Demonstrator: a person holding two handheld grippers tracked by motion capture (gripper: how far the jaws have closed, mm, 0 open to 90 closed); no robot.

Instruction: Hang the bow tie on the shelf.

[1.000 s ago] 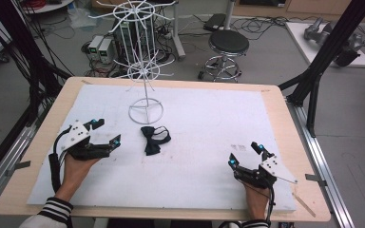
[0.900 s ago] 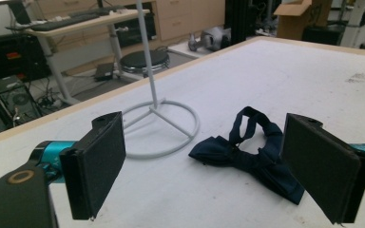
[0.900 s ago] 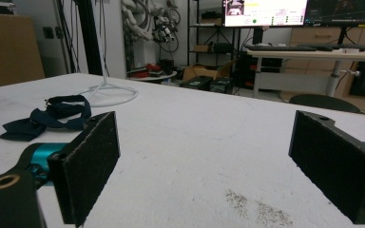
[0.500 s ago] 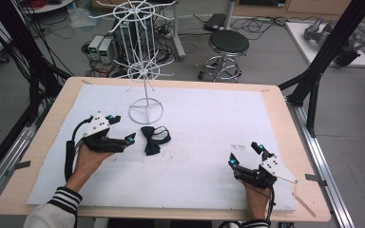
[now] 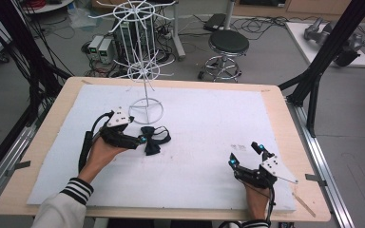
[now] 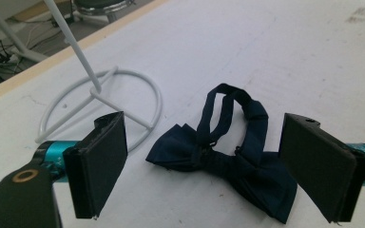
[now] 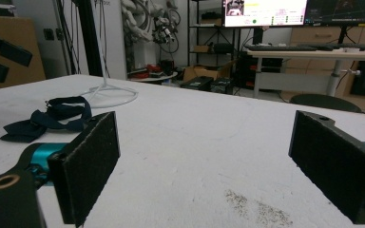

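On the worktop (image 5: 209,123), the left gripper (image 6: 204,161) spreads its jaws around the unmarked bow tie (image 6: 228,161); the right gripper (image 7: 204,166) rests wide open, far right.

Grey floor, cable tangle – black stool (image 5: 228,43) behind table; monitor (image 7: 265,12) glowing.

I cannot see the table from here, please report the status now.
Left gripper open, jaws either side of dark navy fabric bow tie. Right gripper open, idle. White wire stand close behind.
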